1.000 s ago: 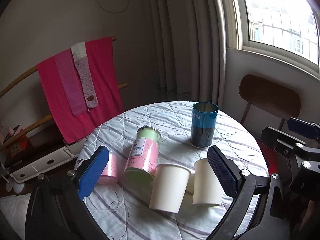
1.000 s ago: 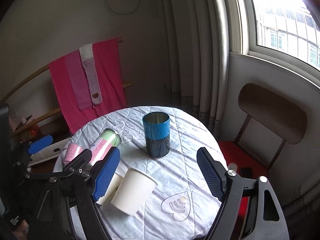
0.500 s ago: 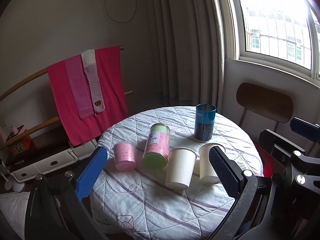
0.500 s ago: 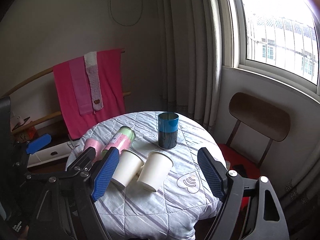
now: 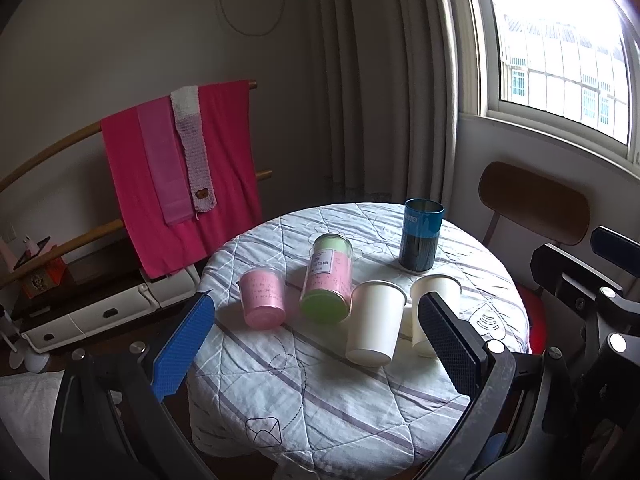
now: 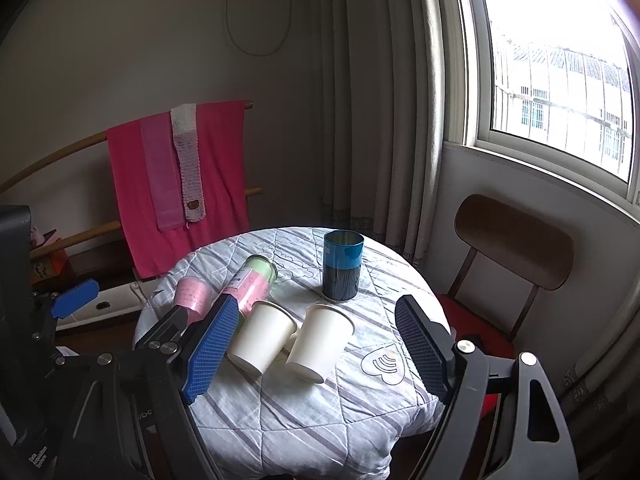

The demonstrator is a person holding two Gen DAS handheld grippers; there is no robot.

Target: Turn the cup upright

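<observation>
Both claws are spread wide and hold nothing: the left claw (image 5: 316,344) frames the lower middle of its view, and the right claw (image 6: 316,344) does the same in its own, each well short of the cups.

On the round table (image 5: 360,412), covered by a striped quilted cloth, two white paper cups stand side by side near the centre of the frame with rims up and narrow bases down; they look upright. The left white cup (image 5: 374,322) and the right white cup (image 5: 430,312) appear to touch or nearly so. A pink cup (image 5: 263,297) sits left of them, and a pink-and-green canister (image 5: 329,278) stands between, just beside the left white cup. A blue tin (image 5: 420,240) stands behind, toward the upper right.

Which cup needs flipping is hard to tell; the pink cup's orientation is unclear from both views.

My worry is crowding. A claw reaching for either white cup would likely nudge its neighbour or the canister, and light paper cups tip or skid easily on soft cloth. Squeezing too hard could crush a paper wall. The cloth itself may bunch and drag other things along.
</observation>
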